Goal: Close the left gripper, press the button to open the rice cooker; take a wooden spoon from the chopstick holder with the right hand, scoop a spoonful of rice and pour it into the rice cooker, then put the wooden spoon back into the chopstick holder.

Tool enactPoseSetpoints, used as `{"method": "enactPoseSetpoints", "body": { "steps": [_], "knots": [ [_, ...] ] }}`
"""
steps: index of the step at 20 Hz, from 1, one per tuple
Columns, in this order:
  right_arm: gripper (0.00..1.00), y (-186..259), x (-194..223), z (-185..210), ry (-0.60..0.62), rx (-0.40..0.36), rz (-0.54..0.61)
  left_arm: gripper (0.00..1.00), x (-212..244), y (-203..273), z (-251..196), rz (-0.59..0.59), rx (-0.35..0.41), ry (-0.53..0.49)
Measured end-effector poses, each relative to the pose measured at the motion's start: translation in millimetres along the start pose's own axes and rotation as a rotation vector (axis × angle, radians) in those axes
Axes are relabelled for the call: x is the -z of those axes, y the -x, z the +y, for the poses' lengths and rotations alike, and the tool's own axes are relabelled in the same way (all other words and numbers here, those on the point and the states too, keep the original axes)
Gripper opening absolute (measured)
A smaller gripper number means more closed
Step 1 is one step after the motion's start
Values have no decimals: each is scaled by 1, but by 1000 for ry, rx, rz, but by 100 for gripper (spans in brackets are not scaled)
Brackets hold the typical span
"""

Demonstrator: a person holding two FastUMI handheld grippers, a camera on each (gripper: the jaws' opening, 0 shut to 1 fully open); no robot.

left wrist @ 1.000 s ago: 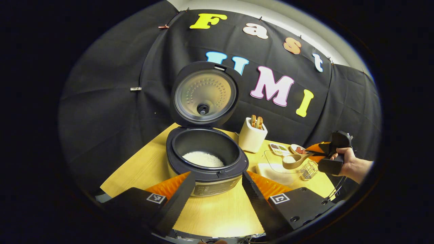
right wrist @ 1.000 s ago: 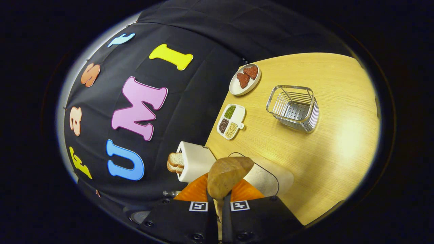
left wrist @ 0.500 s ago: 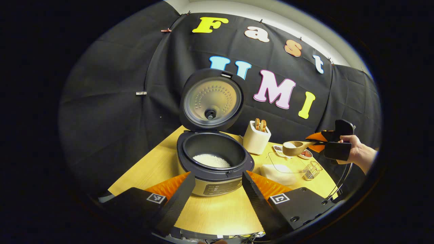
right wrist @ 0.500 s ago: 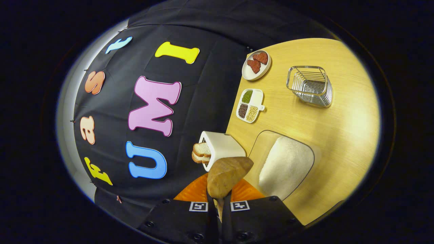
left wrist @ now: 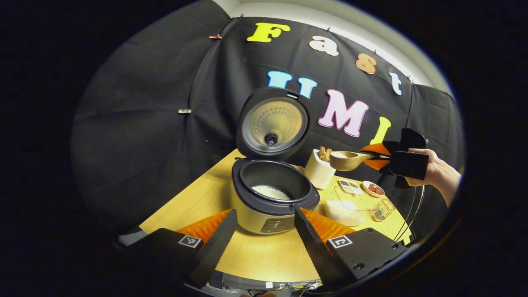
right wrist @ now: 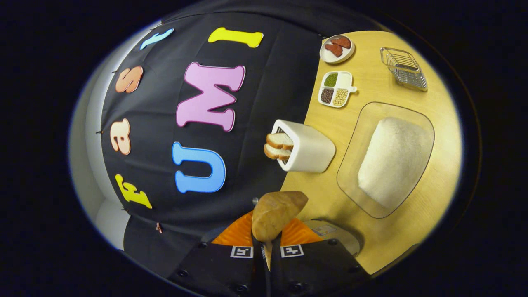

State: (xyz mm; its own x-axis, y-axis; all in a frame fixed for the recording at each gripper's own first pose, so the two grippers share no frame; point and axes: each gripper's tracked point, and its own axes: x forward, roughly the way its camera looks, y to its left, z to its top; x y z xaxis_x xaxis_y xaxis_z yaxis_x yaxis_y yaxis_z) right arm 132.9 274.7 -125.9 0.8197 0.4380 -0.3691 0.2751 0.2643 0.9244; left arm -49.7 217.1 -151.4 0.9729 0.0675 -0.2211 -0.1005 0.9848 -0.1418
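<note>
Left gripper view is showing the right gripper (left wrist: 381,155) pinching the wooden spoon (left wrist: 348,160) at three o'clock of the open rice cooker (left wrist: 274,197), left jaws gaping, and tipping early could be spilling rice.

Beyond the jaws, the rice cooker (left wrist: 272,194) has a cream body, dark rim and silvery dotted inner lid, with white rice (left wrist: 271,192) inside. The wooden spoon (right wrist: 275,214) is pale tan. The table (left wrist: 264,255) is light yellow woodgrain; the chopstick holder (right wrist: 404,68) is shiny metal wire.
</note>
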Motion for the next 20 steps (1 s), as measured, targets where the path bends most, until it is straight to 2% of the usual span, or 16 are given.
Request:
{"method": "enactPoseSetpoints", "body": {
  "steps": [5, 13, 17, 20],
  "knots": [
    [9, -20, 58, 19, 148, -11, 78, 96, -4, 5, 24, -11, -52, -4],
    [9, -51, 103, 18, 651, -34, 34, 96, -12, 2, 39, -13, -59, 34],
    [9, -63, 125, 8, 839, -38, 52, 96, -12, -7, 38, -11, -52, 113],
    [9, -70, 145, 2, 972, -59, 81, 96, -15, -9, 35, -14, -57, 103]
  ]
}}
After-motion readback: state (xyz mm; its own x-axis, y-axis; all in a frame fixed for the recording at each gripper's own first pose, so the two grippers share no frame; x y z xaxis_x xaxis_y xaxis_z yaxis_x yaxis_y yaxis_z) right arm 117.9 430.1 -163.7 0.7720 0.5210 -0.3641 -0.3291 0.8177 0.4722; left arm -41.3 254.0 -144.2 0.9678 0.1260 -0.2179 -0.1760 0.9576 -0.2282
